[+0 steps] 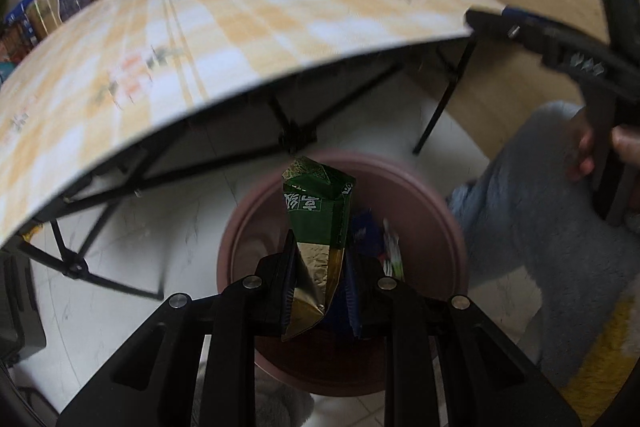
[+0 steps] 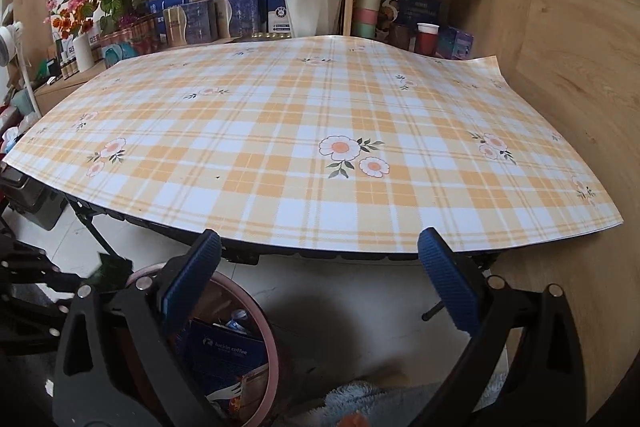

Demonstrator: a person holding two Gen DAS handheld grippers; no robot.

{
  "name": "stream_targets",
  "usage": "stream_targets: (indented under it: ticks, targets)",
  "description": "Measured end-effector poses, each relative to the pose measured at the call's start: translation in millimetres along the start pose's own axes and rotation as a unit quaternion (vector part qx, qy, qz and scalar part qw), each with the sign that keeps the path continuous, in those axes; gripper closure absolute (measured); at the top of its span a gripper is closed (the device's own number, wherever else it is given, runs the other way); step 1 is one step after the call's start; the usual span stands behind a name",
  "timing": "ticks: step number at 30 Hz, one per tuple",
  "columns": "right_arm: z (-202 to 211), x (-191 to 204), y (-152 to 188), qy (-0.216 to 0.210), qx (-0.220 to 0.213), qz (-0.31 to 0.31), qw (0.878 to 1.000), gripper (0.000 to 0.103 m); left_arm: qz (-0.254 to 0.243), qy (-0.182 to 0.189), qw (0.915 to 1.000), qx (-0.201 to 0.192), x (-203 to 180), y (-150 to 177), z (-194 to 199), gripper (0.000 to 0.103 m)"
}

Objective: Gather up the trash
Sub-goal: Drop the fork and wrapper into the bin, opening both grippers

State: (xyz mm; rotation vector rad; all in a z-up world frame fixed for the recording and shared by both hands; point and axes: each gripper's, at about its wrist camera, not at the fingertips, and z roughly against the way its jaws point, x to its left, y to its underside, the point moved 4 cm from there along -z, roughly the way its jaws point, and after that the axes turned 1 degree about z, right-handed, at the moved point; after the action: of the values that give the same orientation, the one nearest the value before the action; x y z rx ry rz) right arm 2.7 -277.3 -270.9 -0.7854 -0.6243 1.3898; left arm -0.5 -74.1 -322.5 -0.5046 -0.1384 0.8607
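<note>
The left hand-held gripper (image 1: pixel 318 279) is pointing steeply down over a pink round bin (image 1: pixel 440 227) standing on the pale floor beside the folding desk (image 1: pixel 240 27). Its jaws are clamping a crumpled green and gold foil wrapper (image 1: pixel 318 219), which is hanging right above the bin's mouth. Inside the bin, a dark blue Luckin Coffee paper bag (image 2: pixel 224 355) and other scraps are already lying. The right hand-held gripper (image 2: pixel 320 267) is hovering at the desk's near edge with its blue-padded fingers (image 2: pixel 448 283) standing wide apart and gripping nothing. The desk's orange plaid floral cloth (image 2: pixel 320 131) is lying bare. A grey fleece sleeve (image 1: pixel 532 211) is showing on the right of the left wrist view.
</note>
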Motion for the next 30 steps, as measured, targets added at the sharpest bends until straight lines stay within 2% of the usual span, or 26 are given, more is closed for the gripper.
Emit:
stream_targets:
  ticks: [7, 8, 9, 11, 13, 14, 20, 30]
  targets:
    - [-2.0, -0.3, 0.6, -0.001, 0.005, 0.002, 1.0, 0.006, 0.014, 0.005, 0.9995, 0.027, 6.9, 6.1, -14.3, 0.08]
    - [-2.1, -0.7, 0.8, -0.001, 0.006, 0.001, 1.0, 0.006, 0.013, 0.005, 0.9995, 0.028, 4.6, 6.5, -15.2, 0.072]
    - [-2.2, -1.0, 1.0, -0.001, 0.006, 0.0, 1.0, 0.006, 0.011, 0.005, 0.9995, 0.03, 4.3, 6.0, -15.6, 0.052]
    - [-2.4, -1.1, 1.0, -0.002, 0.008, -0.001, 1.0, 0.006, 0.004, 0.001, 0.9995, 0.03, 2.9, 6.0, -15.6, 0.024]
    - [-2.6, -1.0, 0.9, -0.002, 0.007, 0.0, 1.0, 0.006, 0.001, -0.008, 0.9997, 0.025, 2.3, 3.0, -12.2, 0.02]
    - [-2.9, -0.8, 0.8, -0.002, 0.007, 0.001, 1.0, 0.006, 0.001, -0.016, 0.9996, 0.023, 3.7, 2.5, -11.6, 0.015]
    - [-4.8, -0.5, 1.7, -0.002, 0.011, 0.002, 1.0, 0.006, 0.034, -0.036, 0.9986, 0.018, 18.6, -0.6, -8.4, 0.011]
    - [-4.9, 0.3, 1.7, -0.002, 0.014, 0.003, 1.0, 0.006, 0.083, -0.045, 0.9955, -0.003, 37.2, -3.4, 2.2, 0.01]
